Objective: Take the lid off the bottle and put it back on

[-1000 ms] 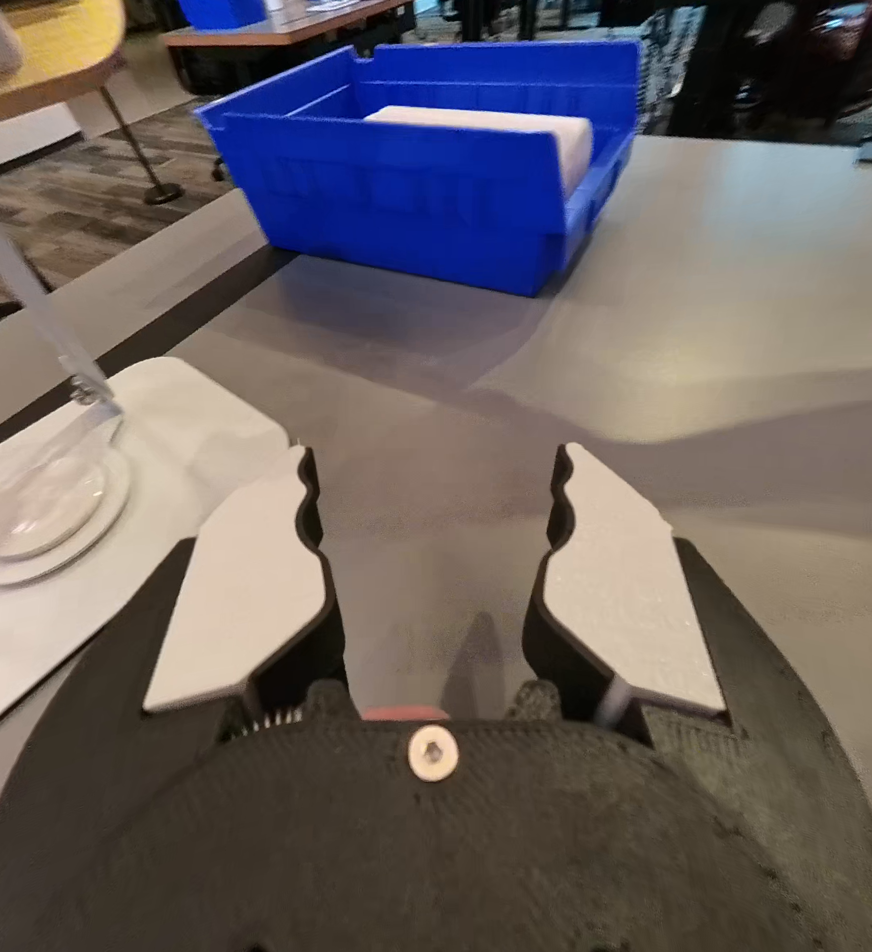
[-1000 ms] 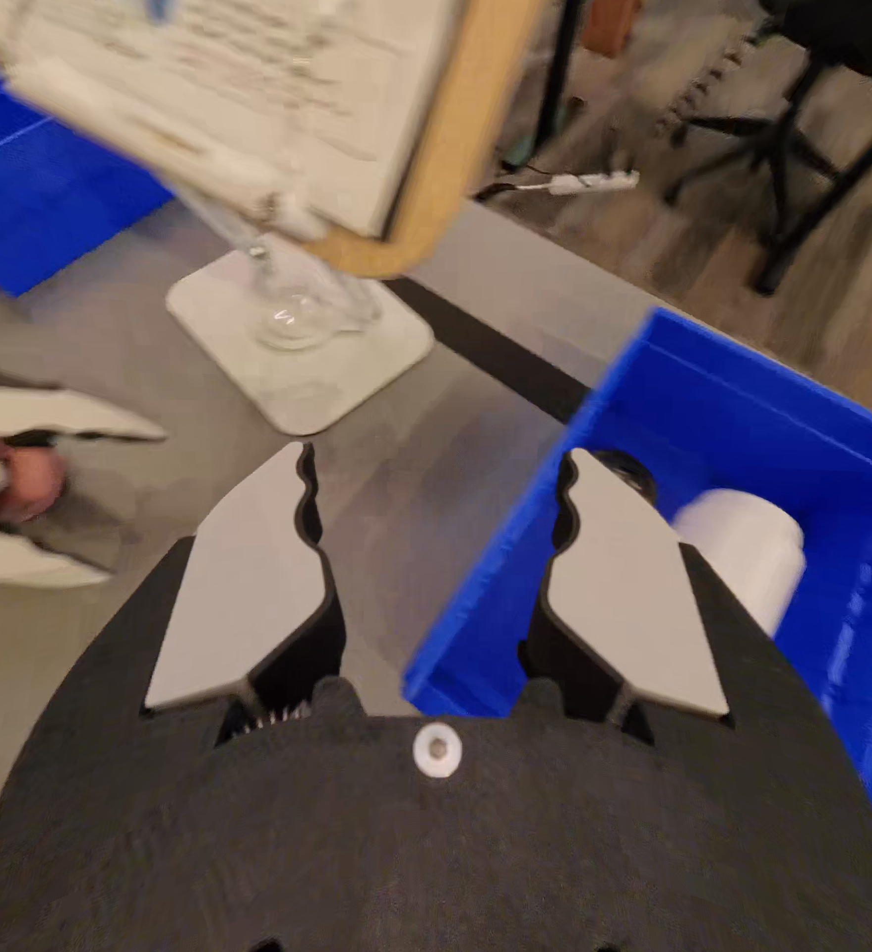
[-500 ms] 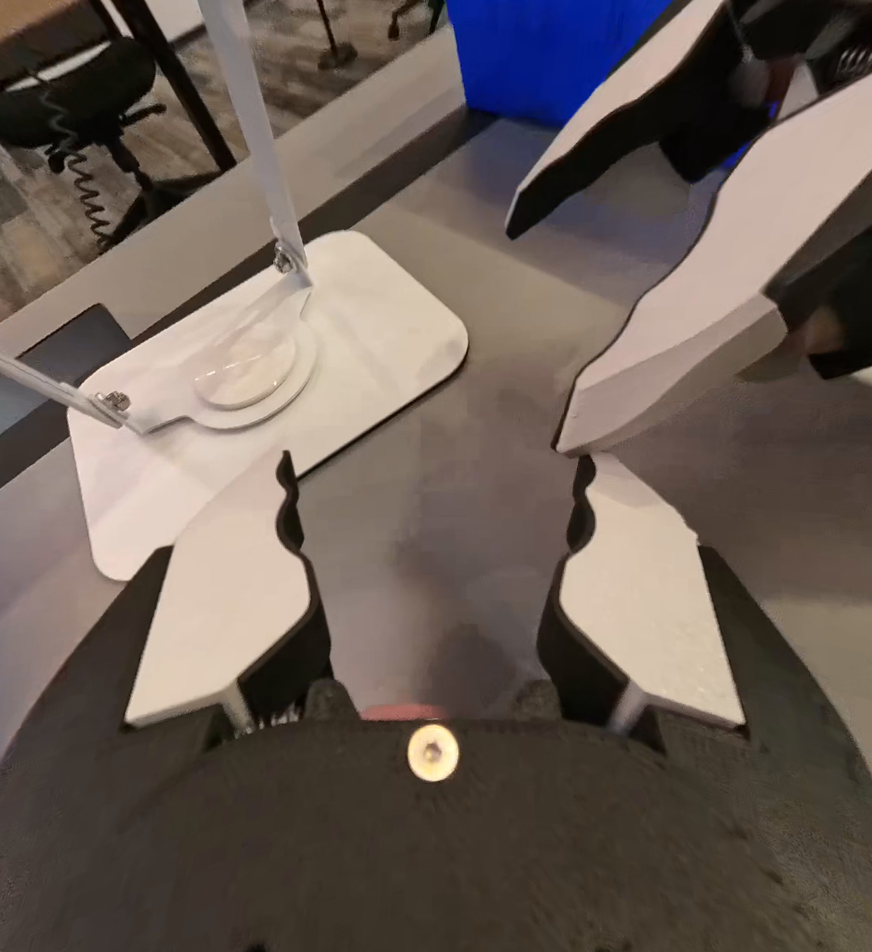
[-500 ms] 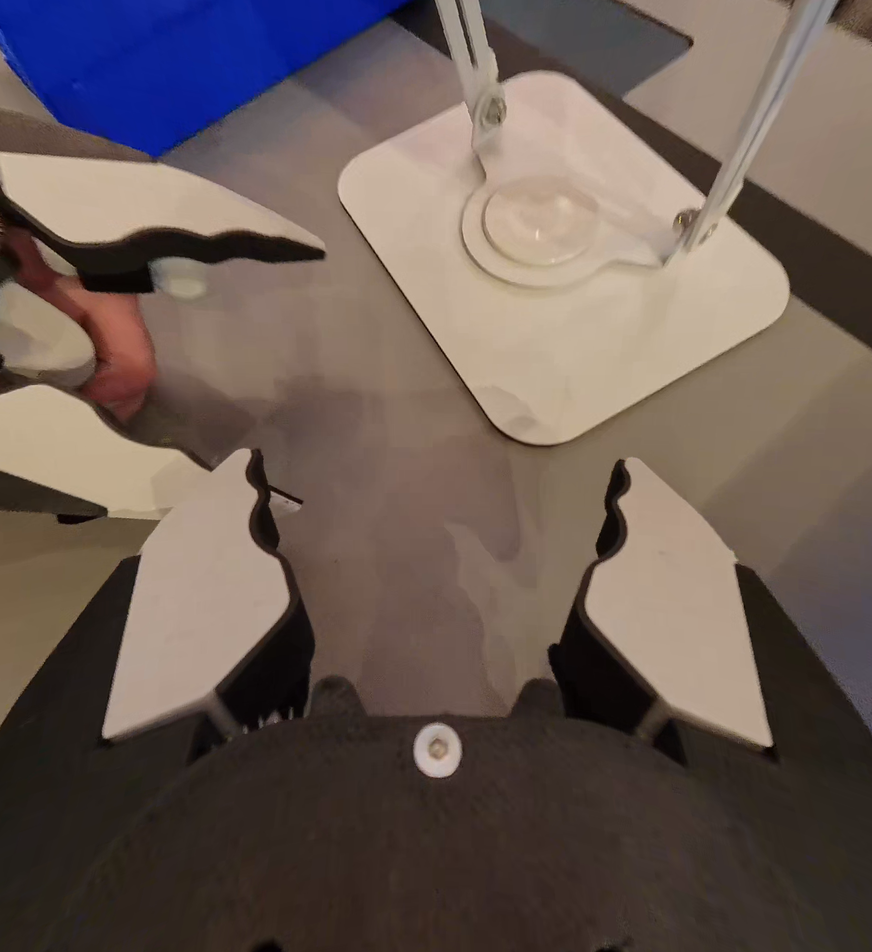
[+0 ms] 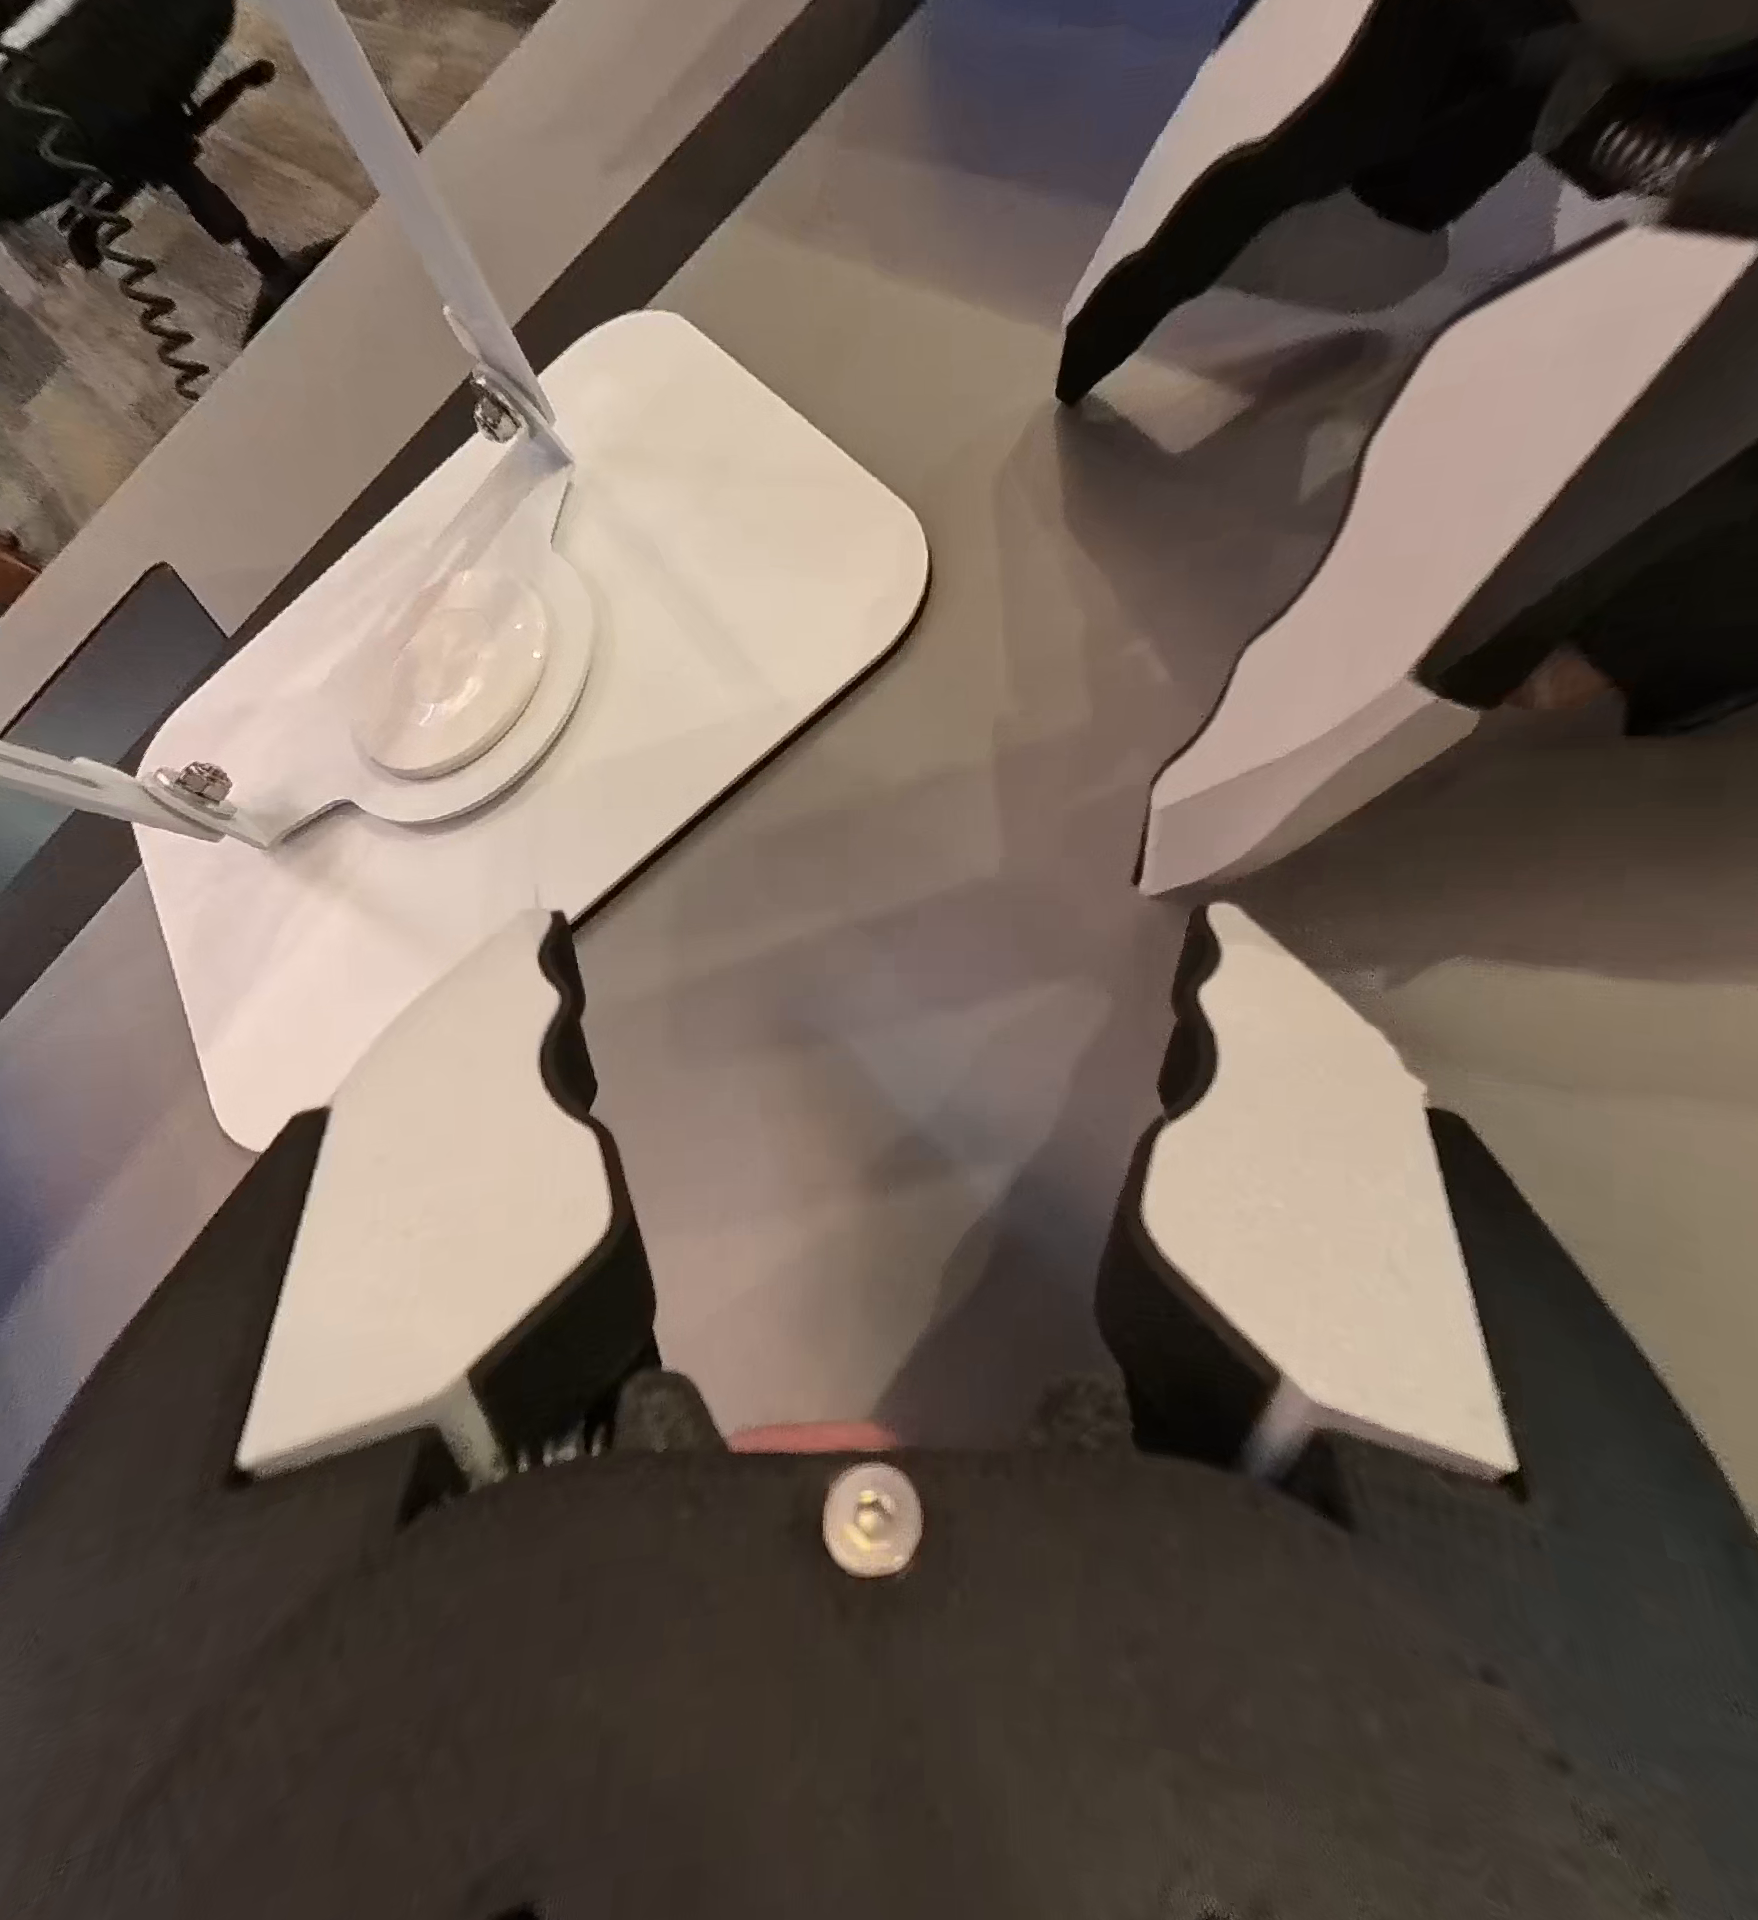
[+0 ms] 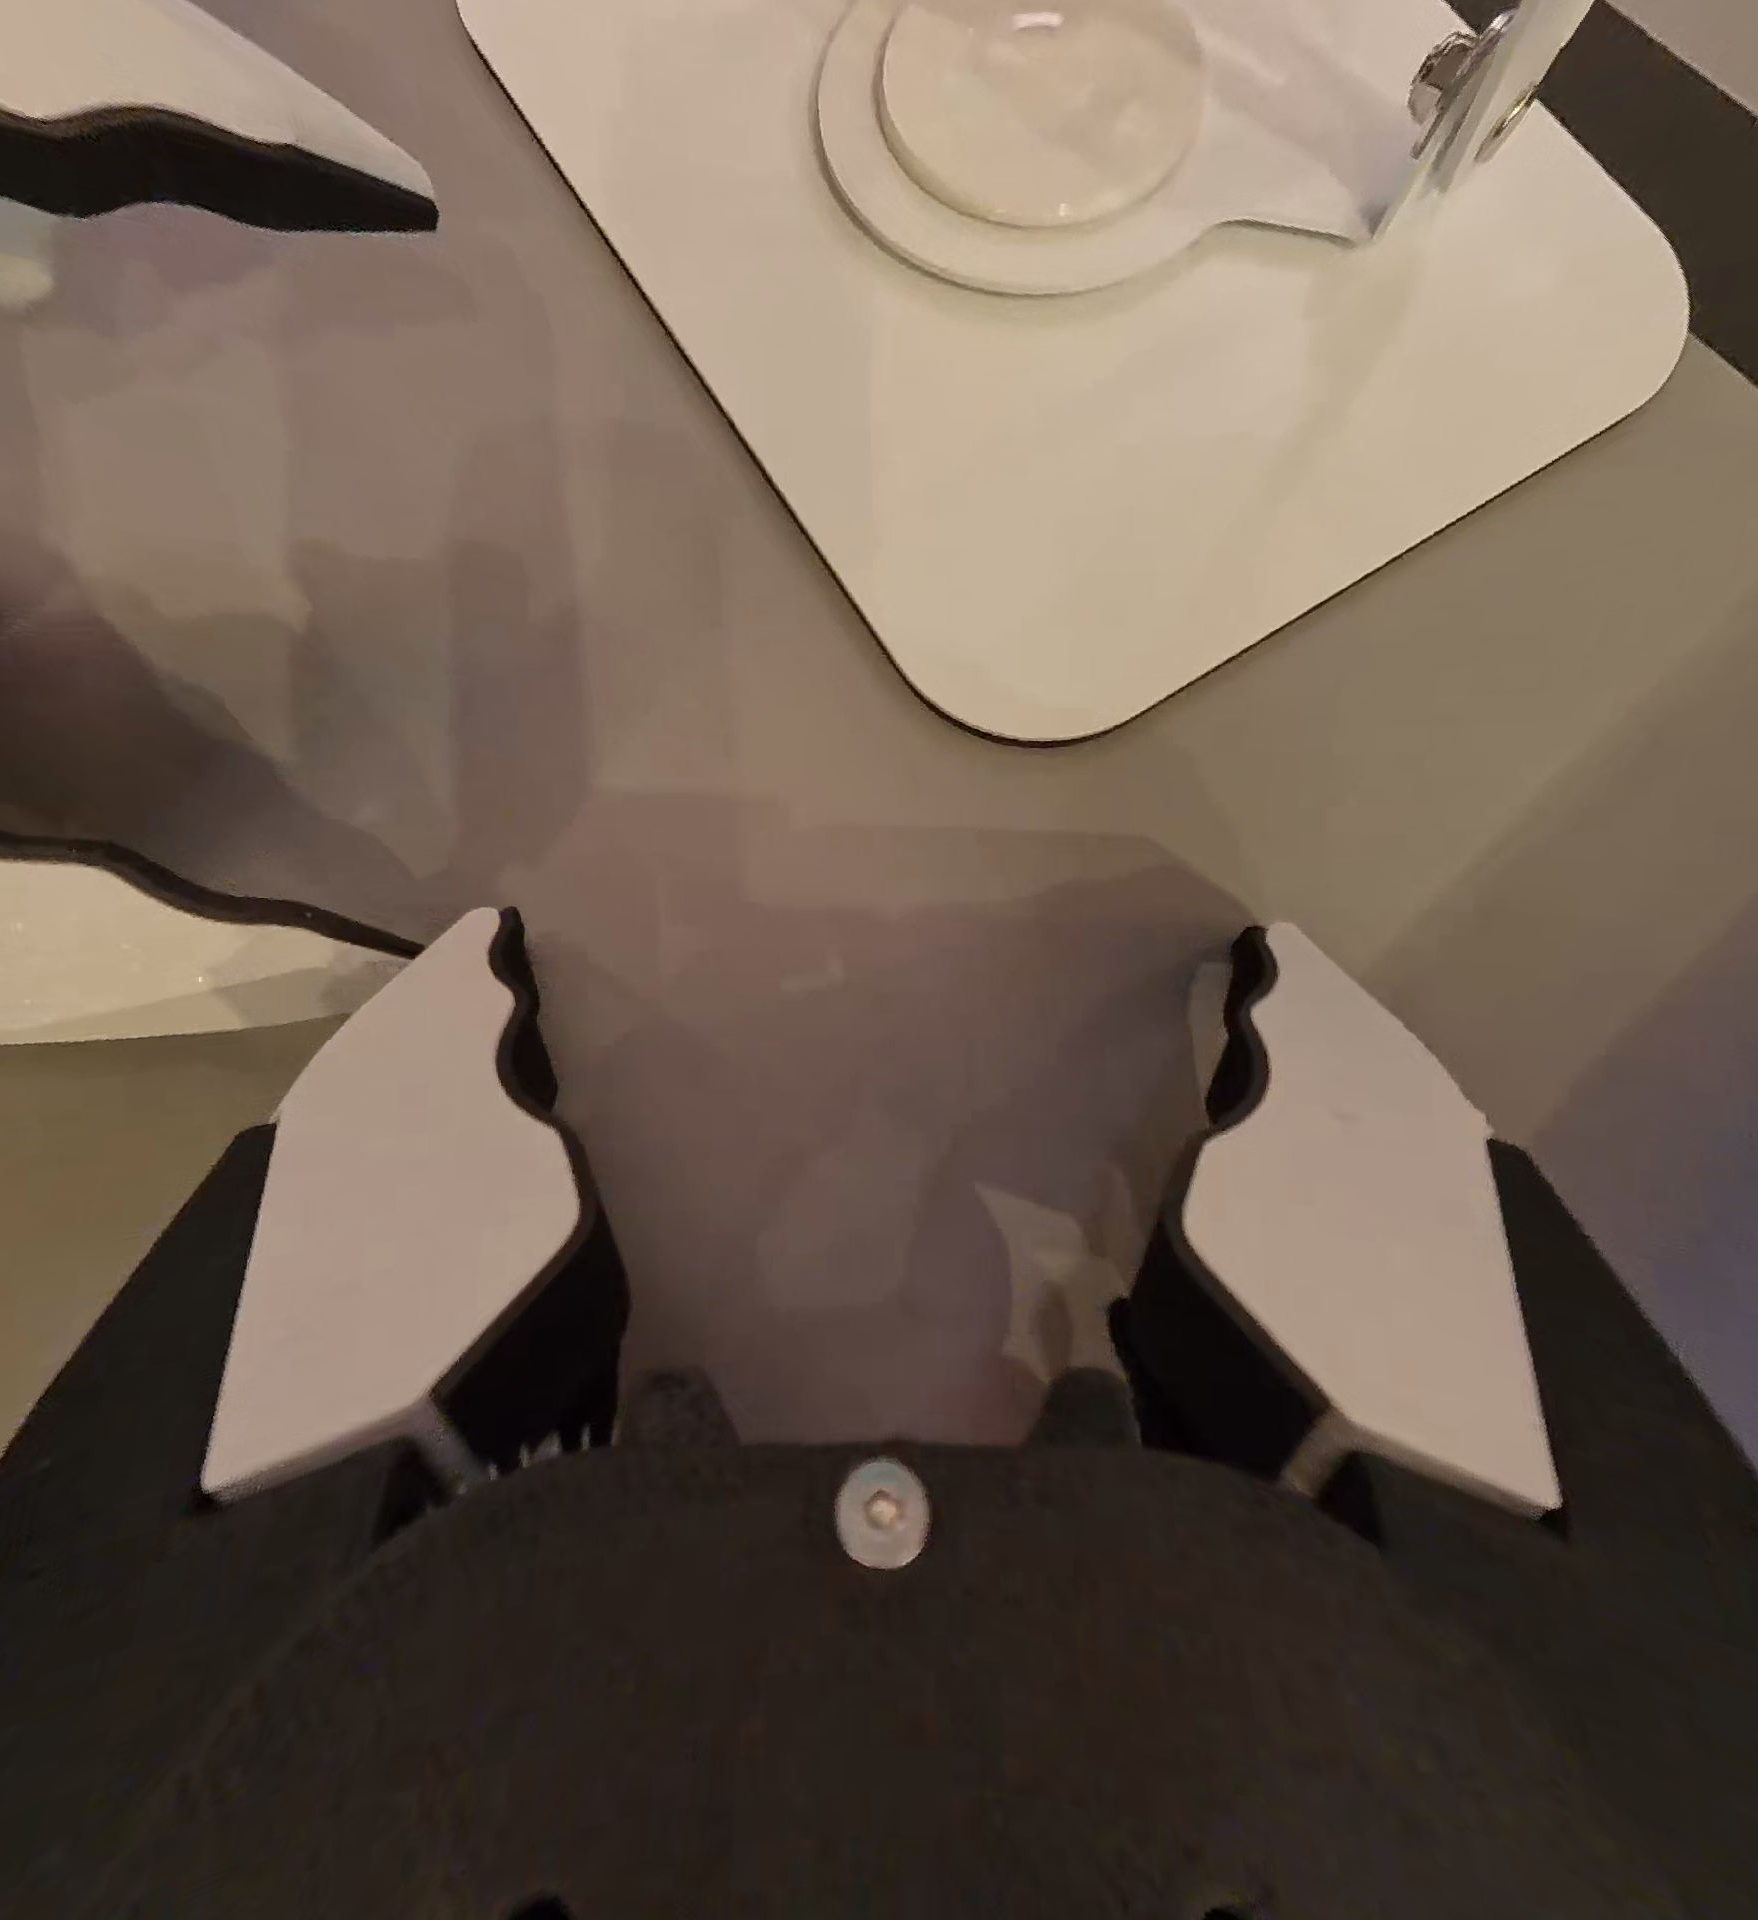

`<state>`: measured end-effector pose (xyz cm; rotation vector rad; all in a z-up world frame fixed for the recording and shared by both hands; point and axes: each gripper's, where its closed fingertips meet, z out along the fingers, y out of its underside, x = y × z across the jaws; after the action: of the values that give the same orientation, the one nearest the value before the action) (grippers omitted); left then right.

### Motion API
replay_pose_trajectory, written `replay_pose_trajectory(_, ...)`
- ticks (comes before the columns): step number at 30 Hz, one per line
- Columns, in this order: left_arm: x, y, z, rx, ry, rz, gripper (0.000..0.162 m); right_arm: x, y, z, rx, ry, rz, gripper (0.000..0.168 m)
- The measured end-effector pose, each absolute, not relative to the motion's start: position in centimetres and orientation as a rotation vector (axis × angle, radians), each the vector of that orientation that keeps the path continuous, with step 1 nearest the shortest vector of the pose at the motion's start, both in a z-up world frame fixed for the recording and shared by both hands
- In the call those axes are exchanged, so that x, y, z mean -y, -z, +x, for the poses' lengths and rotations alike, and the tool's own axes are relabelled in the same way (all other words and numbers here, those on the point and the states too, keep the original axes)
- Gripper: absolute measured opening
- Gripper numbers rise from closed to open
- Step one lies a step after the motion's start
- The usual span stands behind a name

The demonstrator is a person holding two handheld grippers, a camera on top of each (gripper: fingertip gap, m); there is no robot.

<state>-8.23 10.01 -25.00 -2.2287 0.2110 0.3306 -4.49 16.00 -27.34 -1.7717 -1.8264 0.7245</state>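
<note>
Neither the bottle nor its lid appears in either wrist view, so their position cannot be told.

The left gripper (image 5: 875,925) hangs above the grey table (image 5: 1477,1091) with its two white-faced fingers spread wide and nothing between them; only bare tabletop shows in the gap. The right gripper (image 6: 885,925) is in the same condition: fingers spread, empty, pointing down at the table surface.

Each gripper appears in the other's view. In the left wrist view the right gripper enters from the upper right, one fingertip close to the tip of the left gripper's right-hand finger. In the right wrist view the left gripper enters from the left edge.

A white stand base (image 5: 709,623) with rounded corners lies flat on the table, ahead of both grippers. It carries a clear round dome (image 6: 1041,114) on a raised disc and two slim metal struts (image 5: 418,208) bolted at brackets.
</note>
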Motion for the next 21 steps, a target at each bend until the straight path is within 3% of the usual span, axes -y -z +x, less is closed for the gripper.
replay_pose_trajectory(21,-9.2,26.8,-7.6,-0.164,-0.061,-2.371,0.102,-16.4,27.7,-4.4,1.834,-0.684,-1.761,0.129)
